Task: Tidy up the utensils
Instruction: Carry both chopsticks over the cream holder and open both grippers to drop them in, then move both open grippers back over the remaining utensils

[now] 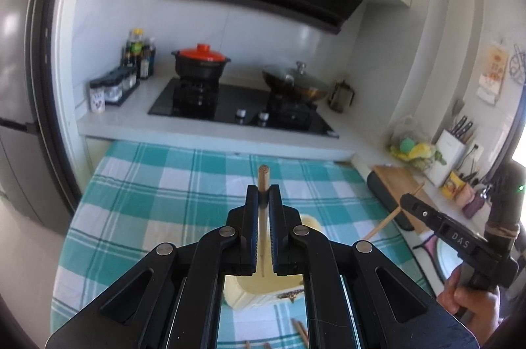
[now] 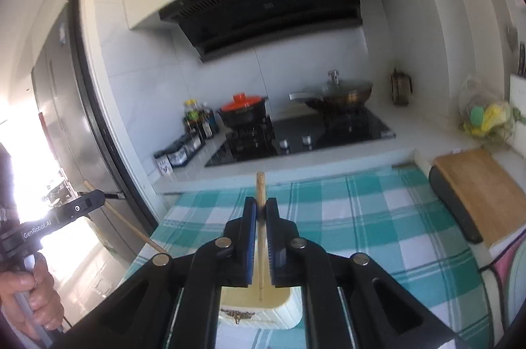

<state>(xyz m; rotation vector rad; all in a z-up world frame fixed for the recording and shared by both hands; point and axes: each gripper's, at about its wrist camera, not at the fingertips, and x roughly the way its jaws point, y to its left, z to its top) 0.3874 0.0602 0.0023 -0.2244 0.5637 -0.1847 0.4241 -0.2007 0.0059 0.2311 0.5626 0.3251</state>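
My left gripper [image 1: 263,193] is shut on a wooden chopstick [image 1: 263,176] that stands up between its pads, held above a cream utensil box [image 1: 254,291] on the teal checked tablecloth [image 1: 171,201]. My right gripper [image 2: 261,207] is shut on a second wooden chopstick [image 2: 260,184], also above the cream box [image 2: 263,309]. The right gripper shows from the side in the left wrist view [image 1: 407,201]. The left gripper shows at the left in the right wrist view [image 2: 98,196]. More chopsticks [image 1: 299,327] lie on the cloth near the box.
Behind the table are a gas hob [image 1: 236,109], a black pot with a red lid [image 1: 200,62] and a lidded wok [image 1: 296,82]. Spice jars [image 1: 115,86] and bottles stand at the left. A wooden cutting board [image 2: 483,191] and a knife block [image 1: 452,145] are at the right.
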